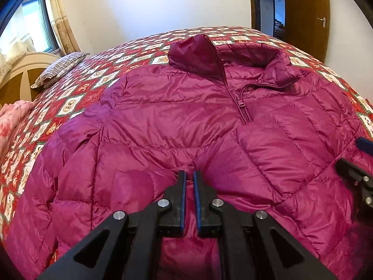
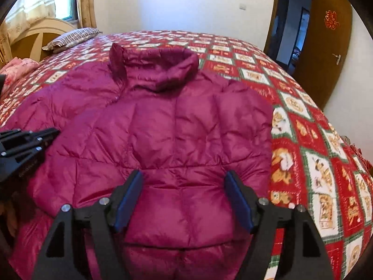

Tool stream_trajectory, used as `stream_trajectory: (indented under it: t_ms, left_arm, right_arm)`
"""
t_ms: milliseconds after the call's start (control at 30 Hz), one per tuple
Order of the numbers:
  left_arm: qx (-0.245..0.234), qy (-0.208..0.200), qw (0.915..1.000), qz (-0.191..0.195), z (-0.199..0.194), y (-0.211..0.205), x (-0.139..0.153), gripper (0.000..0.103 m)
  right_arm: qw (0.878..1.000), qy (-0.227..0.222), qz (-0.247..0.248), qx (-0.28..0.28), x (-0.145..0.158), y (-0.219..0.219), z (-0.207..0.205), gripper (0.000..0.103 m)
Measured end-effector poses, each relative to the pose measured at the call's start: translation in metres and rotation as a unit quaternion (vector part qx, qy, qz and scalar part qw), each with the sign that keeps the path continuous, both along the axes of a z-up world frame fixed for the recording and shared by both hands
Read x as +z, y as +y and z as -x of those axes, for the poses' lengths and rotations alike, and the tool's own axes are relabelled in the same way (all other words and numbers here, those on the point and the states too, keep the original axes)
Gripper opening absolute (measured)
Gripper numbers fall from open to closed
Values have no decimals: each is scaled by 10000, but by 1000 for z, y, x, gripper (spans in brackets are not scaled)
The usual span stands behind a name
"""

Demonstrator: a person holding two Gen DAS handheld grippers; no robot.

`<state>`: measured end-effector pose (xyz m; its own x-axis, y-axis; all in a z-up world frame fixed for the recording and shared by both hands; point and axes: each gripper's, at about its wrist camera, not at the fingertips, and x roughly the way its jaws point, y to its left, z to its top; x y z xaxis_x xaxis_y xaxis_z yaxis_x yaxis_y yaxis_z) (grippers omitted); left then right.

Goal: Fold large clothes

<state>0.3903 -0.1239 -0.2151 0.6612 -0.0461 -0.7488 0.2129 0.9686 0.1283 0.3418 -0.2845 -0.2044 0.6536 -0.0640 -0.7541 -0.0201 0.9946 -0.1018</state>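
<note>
Two handheld grippers work over one magenta quilted down jacket (image 1: 186, 121), which lies spread front-up on the red patchwork bedspread (image 2: 314, 140); its right sleeve appears folded across the chest. The left gripper (image 1: 189, 175) is pinched nearly closed, seemingly on a thin fold near the hem; the right gripper (image 2: 184, 179) stands wide, holding nothing, above the puffy panel. Risk: the slick shell may slip from the pinch; trapped loft may spring the fold open.
</note>
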Motion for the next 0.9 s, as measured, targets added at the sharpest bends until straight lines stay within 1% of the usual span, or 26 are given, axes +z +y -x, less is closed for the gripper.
stream_trajectory:
  t_ms: [100, 233, 367, 533, 567, 667, 767, 833, 867, 900]
  left_arm:
    - [13, -3, 10000, 37, 0, 1, 0, 7]
    - [22, 61, 9993, 362, -3, 9, 1, 7]
    - [47, 99, 9986, 517, -4, 12, 2, 7]
    - [53, 57, 9994, 349, -2, 7, 2, 7]
    - [36, 51, 9993, 379, -1, 7, 2, 8]
    - [-155, 105, 9982, 565, 1, 7, 2, 17]
    - [-179, 172, 9970, 734, -1, 11, 1, 19]
    - [-214, 182, 9962, 827, -1, 14, 5, 22]
    - [-168, 140, 9964, 822, 0, 16, 9, 39]
    - [-119, -75, 9963, 851, 4, 19, 20, 83]
  right_arm:
    - [9999, 68, 112, 19, -4, 2, -2, 81]
    - [9998, 38, 206, 17, -6, 3, -1, 81]
    - [9998, 19, 220, 6, -6, 4, 0, 82]
    - [9997, 6, 234, 4, -6, 5, 0, 82]
    - [9997, 3, 238, 2, -6, 5, 0, 82]
    - [9997, -11, 264, -8, -6, 6, 1, 82]
    - [9995, -30, 315, -24, -6, 7, 1, 83]
    - [9994, -43, 338, -33, -6, 7, 2, 83]
    - [9994, -51, 338, -39, -6, 7, 2, 83]
    - [9994, -60, 337, -46, -6, 7, 3, 83]
